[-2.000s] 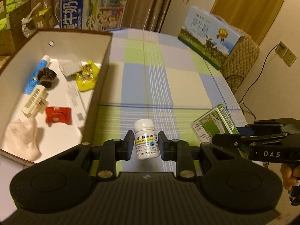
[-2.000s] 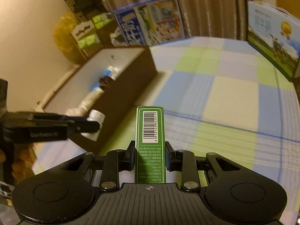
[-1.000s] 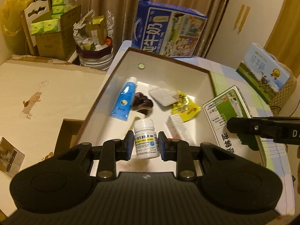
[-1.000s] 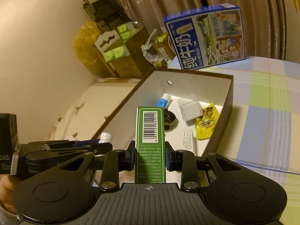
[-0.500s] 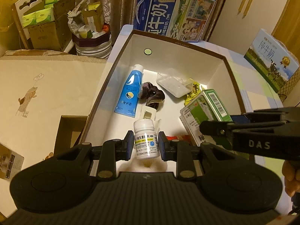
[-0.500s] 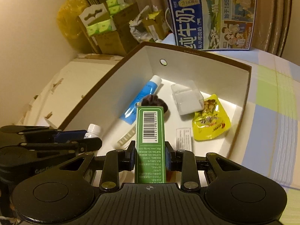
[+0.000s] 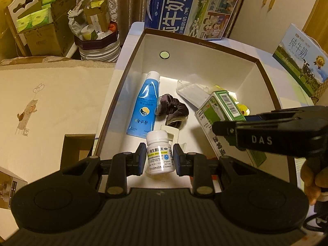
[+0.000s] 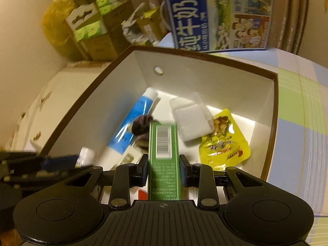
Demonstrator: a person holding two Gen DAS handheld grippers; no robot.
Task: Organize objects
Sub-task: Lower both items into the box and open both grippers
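Note:
My left gripper (image 7: 159,158) is shut on a small white pill bottle (image 7: 159,153) and holds it over the near left part of the open brown-rimmed box (image 7: 196,41). My right gripper (image 8: 164,169) is shut on a green carton (image 8: 164,160) and holds it over the box's middle. The carton also shows in the left wrist view (image 7: 221,110), low inside the box, with the right gripper (image 7: 225,129) on it. The bottle (image 8: 87,155) and left gripper (image 8: 67,164) show blurred at left in the right wrist view.
In the box lie a blue tube (image 7: 145,110), a dark scrunchie (image 7: 172,110), a clear plastic case (image 8: 190,121) and a yellow snack pouch (image 8: 223,143). A blue milk carton case (image 7: 192,8) stands behind it. Another milk box (image 7: 301,59) sits at right on the checked cloth (image 8: 297,106).
Both grippers have moved from over the checked cloth to over the box and have come lower into it, each still holding its object.

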